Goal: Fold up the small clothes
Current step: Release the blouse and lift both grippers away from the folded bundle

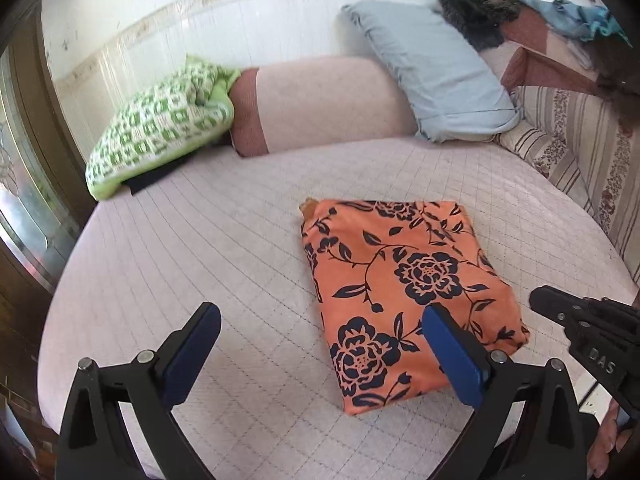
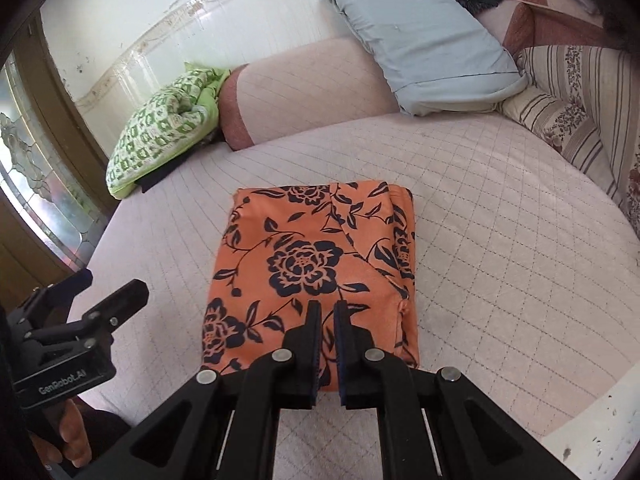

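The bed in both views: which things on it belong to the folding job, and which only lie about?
Belong to the job:
- folded orange floral garment
- left hand-held gripper, open
- right hand-held gripper, shut, holding nothing

Only lying about:
- green patterned pillow
- light blue pillow
- pink bolster
- striped floral bedding

Lying half hidden under the green-and-white cushion [image 1: 160, 120]: a dark flat item [image 1: 150, 178], kind unclear. Running off the upper right edge: fur-trimmed dark garment [image 1: 476, 4], blue cloth [image 1: 576, 16]. Peeking in at bottom corners, mostly cut off: fingers [image 2: 66, 430].
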